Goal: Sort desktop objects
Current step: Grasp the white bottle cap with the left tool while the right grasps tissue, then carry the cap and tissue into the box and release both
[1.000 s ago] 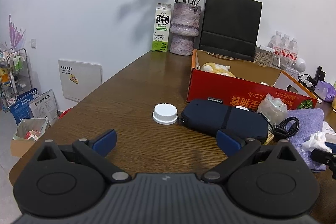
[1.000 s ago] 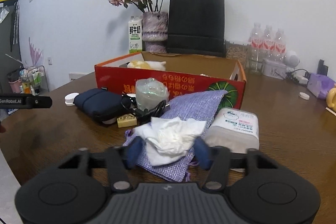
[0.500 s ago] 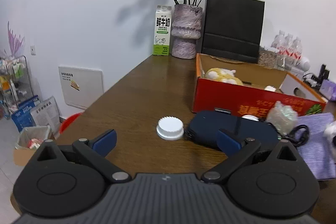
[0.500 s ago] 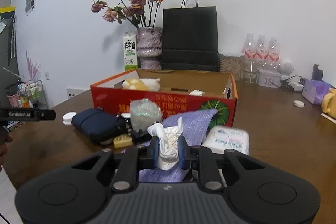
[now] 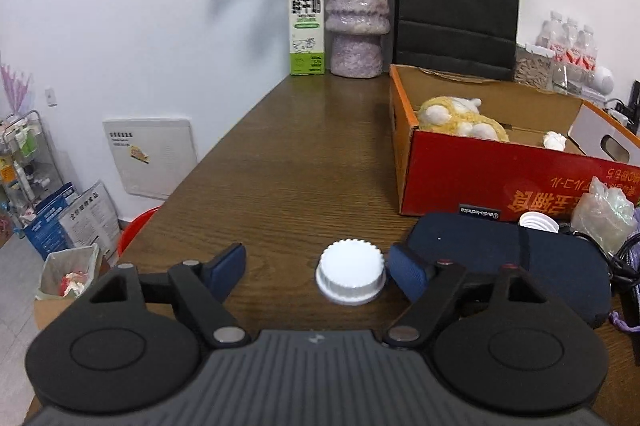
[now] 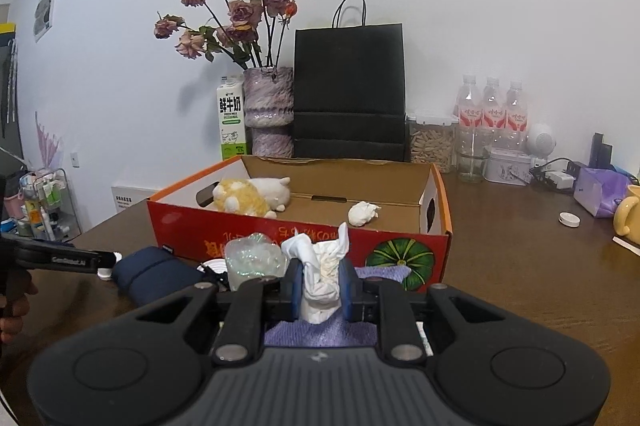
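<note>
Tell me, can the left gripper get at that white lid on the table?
Probably yes: the white lid sits between the left gripper's closing fingers, nearer the right one, with nothing on top; the navy pouch lies just beside.

Left wrist view: taken from just behind the left hand-held gripper, angled down along its fingers at the tabletop; the red box is seen from its left front corner, close by.
Right wrist view: taken from behind the right hand-held gripper, faced more level, squarely at the long front wall of the red box, near it.
Facing: both views are turned toward the white wall behind the red box.
Shared part: the red box, the black paper bag, the vase and the milk carton behind it are seen in both.
Cross-sighting: the left hand-held gripper is caught at the left edge of the right wrist view, left of the red box.
</note>
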Tool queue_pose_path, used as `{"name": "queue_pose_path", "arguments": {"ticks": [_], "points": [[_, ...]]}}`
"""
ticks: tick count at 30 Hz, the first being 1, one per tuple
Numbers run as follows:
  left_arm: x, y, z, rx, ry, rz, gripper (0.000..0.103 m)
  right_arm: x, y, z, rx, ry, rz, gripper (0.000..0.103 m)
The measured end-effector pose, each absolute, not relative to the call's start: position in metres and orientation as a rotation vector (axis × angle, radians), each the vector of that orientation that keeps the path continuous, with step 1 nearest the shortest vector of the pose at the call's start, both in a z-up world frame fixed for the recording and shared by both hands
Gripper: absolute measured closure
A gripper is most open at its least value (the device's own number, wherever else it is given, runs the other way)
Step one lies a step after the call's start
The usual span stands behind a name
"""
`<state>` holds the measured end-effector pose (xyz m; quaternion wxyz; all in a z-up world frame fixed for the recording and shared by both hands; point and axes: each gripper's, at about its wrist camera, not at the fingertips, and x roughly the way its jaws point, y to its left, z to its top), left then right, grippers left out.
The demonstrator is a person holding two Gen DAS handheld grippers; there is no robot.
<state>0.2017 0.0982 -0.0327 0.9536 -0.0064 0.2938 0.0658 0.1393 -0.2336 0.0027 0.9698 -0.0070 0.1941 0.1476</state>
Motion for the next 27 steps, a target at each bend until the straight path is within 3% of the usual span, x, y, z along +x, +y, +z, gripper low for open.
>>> {"name": "queue_pose_path", "arguments": {"ticks": [2,5,6,7,19,27], "points": [[0.205,0.098,-0.034,-0.011,0.603,0.126,0.030,0.142,-0.232,0.003,-0.015,0.394,0.297,0.085],[0.207,0.100,-0.036,-0.027,0.619,0.096,0.048,0.145,-0.231,0.002,-0.016,0.396,0.297,0.085],[0.209,0.101,-0.037,-0.033,0.631,0.087,0.060,0.145,-0.230,0.001,-0.016,0.398,0.298,0.085],[0.209,0.102,-0.038,-0.044,0.635,0.083,0.062,0.145,-0.230,0.001,-0.016,0.400,0.300,0.085],[0.198,0.101,-0.027,-0.048,0.584,0.102,0.062,0.145,-0.232,-0.001,-0.009,0.400,0.304,0.085],[0.200,0.086,0.026,-0.064,0.430,0.046,0.062,0.152,-0.233,0.018,0.002,0.340,0.319,0.085]]}}
